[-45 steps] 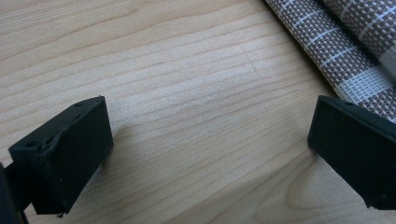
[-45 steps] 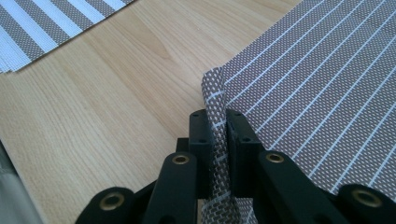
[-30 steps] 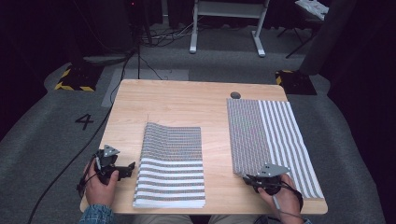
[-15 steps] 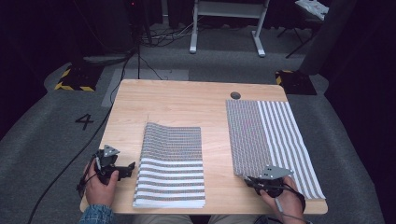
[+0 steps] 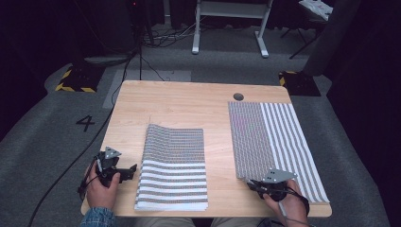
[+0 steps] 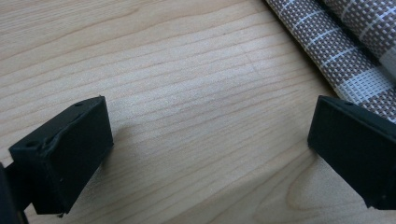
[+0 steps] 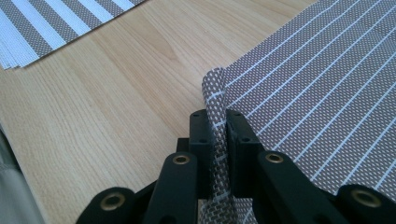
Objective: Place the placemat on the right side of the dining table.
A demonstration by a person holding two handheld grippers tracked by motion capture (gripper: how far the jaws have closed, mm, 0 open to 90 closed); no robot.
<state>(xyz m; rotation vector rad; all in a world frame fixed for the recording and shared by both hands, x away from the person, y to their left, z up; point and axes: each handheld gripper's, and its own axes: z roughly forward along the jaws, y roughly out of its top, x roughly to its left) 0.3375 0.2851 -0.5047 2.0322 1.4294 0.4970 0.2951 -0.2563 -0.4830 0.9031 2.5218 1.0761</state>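
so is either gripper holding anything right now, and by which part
The right gripper pinches the near left corner of the right striped mat. The left gripper is open over bare table, holding nothing.

Item count: one wooden table (image 5: 189,101). Two striped woven placemats: a stack of placemats (image 5: 174,165) at centre-left, and one flat placemat (image 5: 274,137) at right. Two handheld grippers: left gripper (image 5: 130,171), right gripper (image 5: 251,183). One round hole (image 5: 238,96) in the tabletop.

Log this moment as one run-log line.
right gripper: shut on striped mat corner | left gripper: open, over bare table | folded mat: untouched
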